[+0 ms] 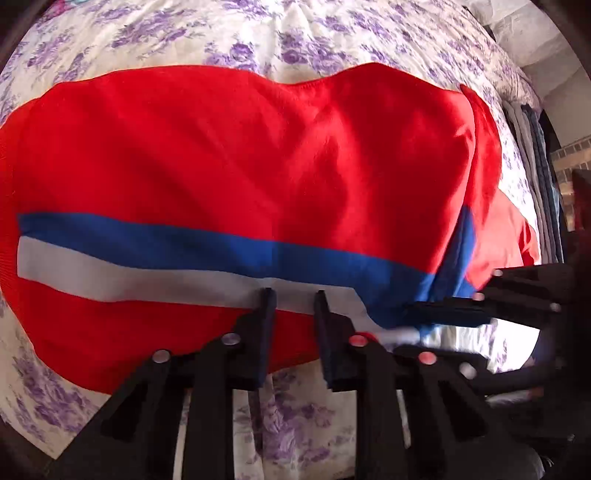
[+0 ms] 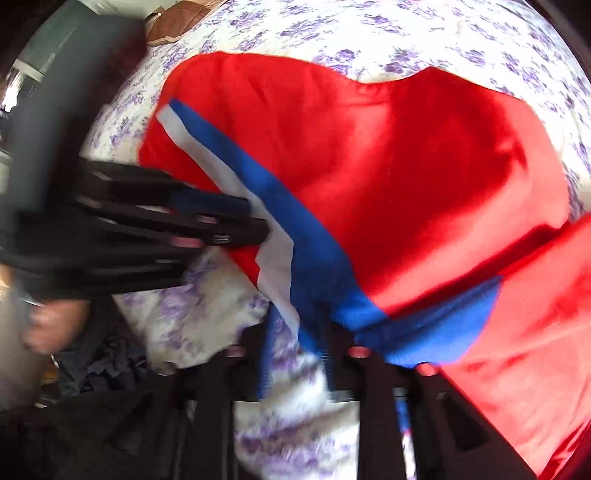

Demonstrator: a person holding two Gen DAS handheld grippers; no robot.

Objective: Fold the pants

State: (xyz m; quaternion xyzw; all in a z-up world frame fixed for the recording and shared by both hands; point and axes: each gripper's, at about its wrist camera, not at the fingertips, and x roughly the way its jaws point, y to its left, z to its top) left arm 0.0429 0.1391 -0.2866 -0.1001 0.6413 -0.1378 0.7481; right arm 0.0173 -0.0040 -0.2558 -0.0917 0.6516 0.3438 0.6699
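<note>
The red fabric pants (image 1: 258, 155) with a blue-and-white side stripe lie doubled on the purple-flowered white bedsheet (image 1: 295, 37), both grippers low at the near edge seemingly releasing the fold: the left gripper (image 1: 293, 295) narrowly parted over the stripe, the right gripper (image 2: 295, 317) wider, cloth loose between.

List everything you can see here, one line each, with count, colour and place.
pants: one, red with a blue and white stripe, spread on the sheet
sheet: one, white with purple flowers, under the pants
clothes stack: one, grey and blue, at the sheet's right edge
brown thing: one, beyond the sheet; too blurred to name
left gripper: one, black, open, tips at the white stripe
right gripper: one, black, open, at the blue stripe
hand: one, blurred, behind the left gripper
</note>
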